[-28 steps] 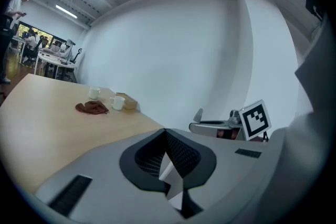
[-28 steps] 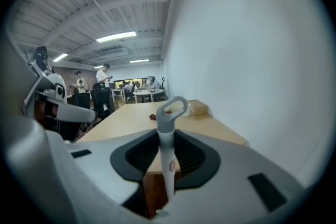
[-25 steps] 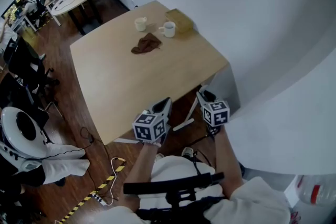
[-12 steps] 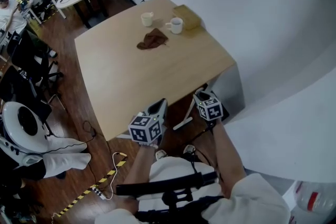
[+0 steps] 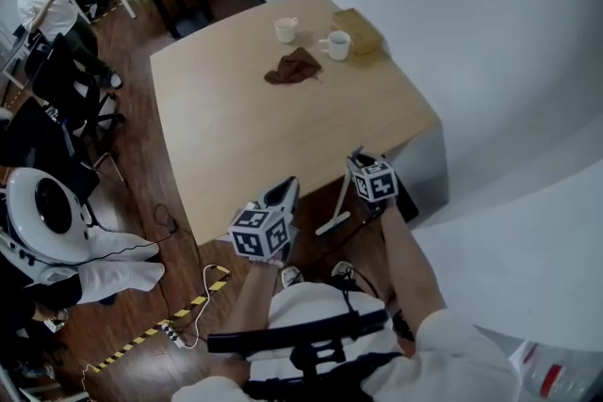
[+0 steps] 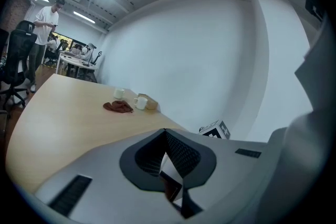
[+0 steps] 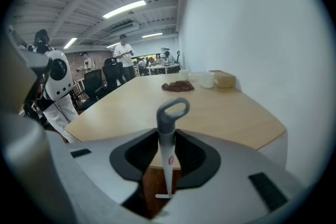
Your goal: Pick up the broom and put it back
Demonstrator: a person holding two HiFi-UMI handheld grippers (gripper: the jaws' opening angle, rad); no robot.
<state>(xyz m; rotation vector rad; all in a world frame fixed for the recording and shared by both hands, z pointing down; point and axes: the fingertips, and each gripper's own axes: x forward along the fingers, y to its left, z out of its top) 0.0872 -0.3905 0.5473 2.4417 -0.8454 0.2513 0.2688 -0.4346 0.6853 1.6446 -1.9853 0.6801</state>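
Right gripper [image 7: 167,135], pointing downward: jaws about half open and just been opening. The broom [image 7: 168,157] stood in the gap between them, with clear space either side of the shaft and no pad pressing on it. Not gripped.

Broom's long axis near upright. Grey loop end on top, white shaft running down to the wooden floor [image 5: 141,155], foot bar barely visible. In the head view it rose by the near edge of the table [image 5: 236,136], tilted a little, its top just beside the right gripper. Could not tell whether it leaned on the table edge.

Left gripper [image 5: 283,195]: jaws together at the tips, nothing in them. It hung over the same table edge, well to the left of the broom. The right hand was clearly the nearer one.

Judgement: the grasp turns on closing squarely across the shaft just under the loop; a thin round handle may pivot if caught off-centre.

Table: pale wood, mostly bare. At the far end were a brown cloth [image 5: 293,68], two white cups [image 5: 286,29] and a cardboard box [image 5: 358,30].

Room: white wall on the right, a white humanoid robot [image 5: 57,221] on the left, striped tape [image 5: 160,334] on the floor, and a person [image 5: 52,5] standing far off.
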